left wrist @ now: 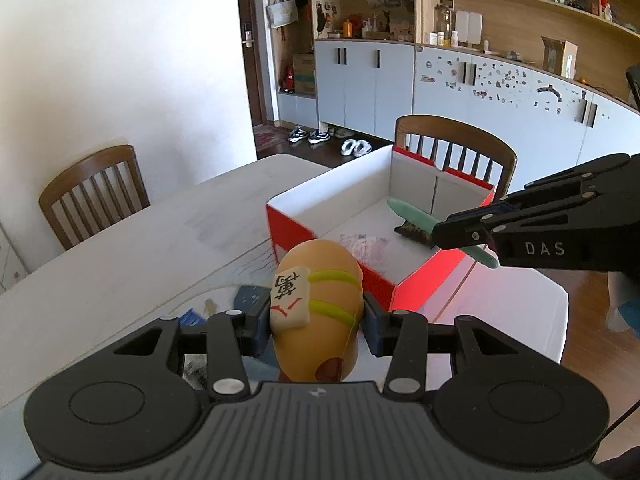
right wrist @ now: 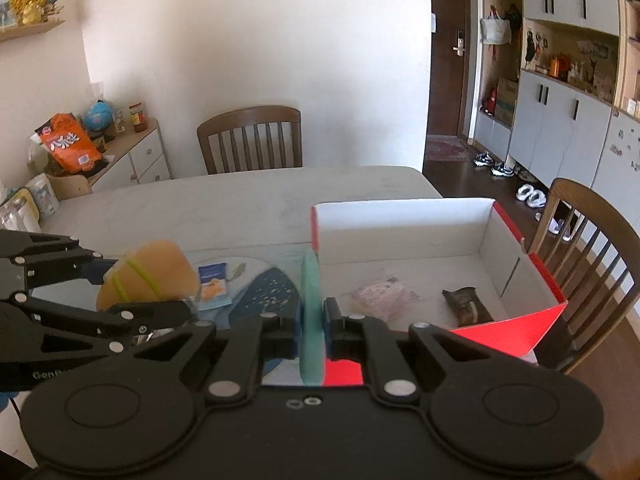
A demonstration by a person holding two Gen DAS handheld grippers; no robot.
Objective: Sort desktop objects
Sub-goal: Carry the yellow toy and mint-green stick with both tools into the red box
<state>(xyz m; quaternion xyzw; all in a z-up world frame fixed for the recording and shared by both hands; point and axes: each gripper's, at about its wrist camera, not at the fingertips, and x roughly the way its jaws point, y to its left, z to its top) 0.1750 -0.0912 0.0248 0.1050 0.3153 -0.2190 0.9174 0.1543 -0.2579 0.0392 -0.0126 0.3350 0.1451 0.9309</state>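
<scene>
Your left tool (left wrist: 316, 320) grips the bread toy (left wrist: 318, 312); right tool (right wrist: 314, 320) clamps the teal stick (right wrist: 311, 312). Box (right wrist: 400, 224) holds two items; both loads remain undelivered.

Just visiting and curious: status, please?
Left tongs gripping bun-shaped toy. Right tongs clamped on flat green piece. Red box ahead, nothing blocking.

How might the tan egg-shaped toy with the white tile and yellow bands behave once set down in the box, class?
The tan egg-shaped toy looks smooth and rounded, so it would probably roll or tip. The left tongs grip only its sides, so it may slip. It seems light, perhaps squashy; that is unclear.
</scene>
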